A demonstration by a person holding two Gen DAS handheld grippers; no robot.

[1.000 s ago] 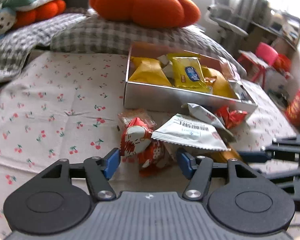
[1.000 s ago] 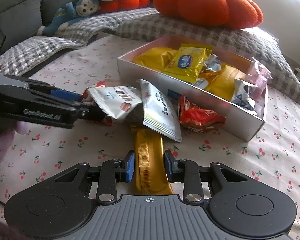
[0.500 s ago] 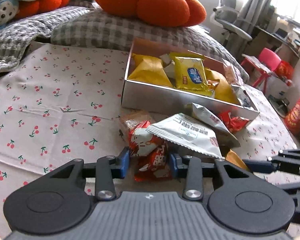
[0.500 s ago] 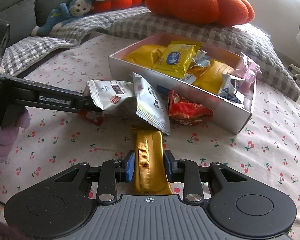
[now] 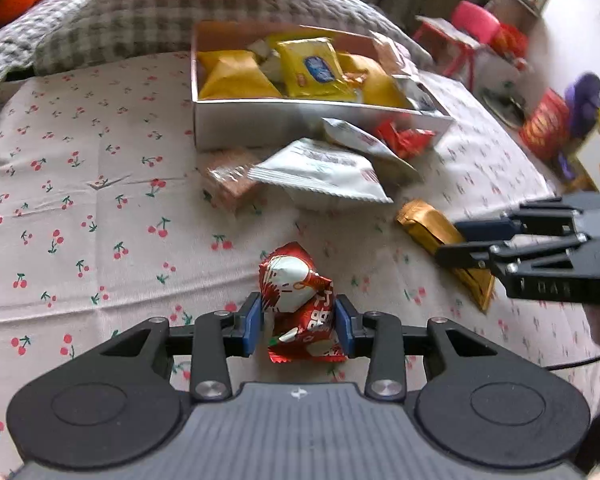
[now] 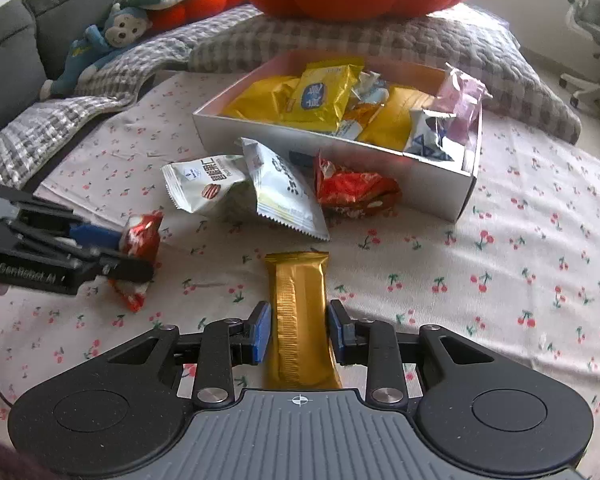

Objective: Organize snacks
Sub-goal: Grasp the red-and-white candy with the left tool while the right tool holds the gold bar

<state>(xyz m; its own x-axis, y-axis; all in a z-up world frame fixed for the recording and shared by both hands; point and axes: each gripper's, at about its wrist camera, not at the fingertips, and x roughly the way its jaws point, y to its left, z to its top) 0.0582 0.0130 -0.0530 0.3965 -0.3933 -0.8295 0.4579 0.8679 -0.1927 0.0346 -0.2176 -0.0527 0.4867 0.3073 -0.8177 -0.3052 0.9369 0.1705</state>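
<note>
Nearest, the left gripper (image 5: 299, 322) pinches a red foil snack (image 5: 300, 304) above the cloth, and the right gripper (image 6: 299, 332) clamps a gold bar (image 6: 299, 320). Beyond lie two white packets (image 6: 260, 184), a red bag (image 6: 354, 192) and a brownish packet (image 5: 230, 184), loose. Farther, the box (image 6: 332, 148) is already well filled.

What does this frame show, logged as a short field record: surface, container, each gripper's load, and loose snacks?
surface: cherry-print cloth
container: white box, open, filled with yellow and other packets
left gripper: shut on red foil snack
right gripper: pads at both sides of gold bar; grip uncertain
loose snacks: two white packets, overlapping, and a red packet against the box front; pink wrapped snack under a white packet
</note>
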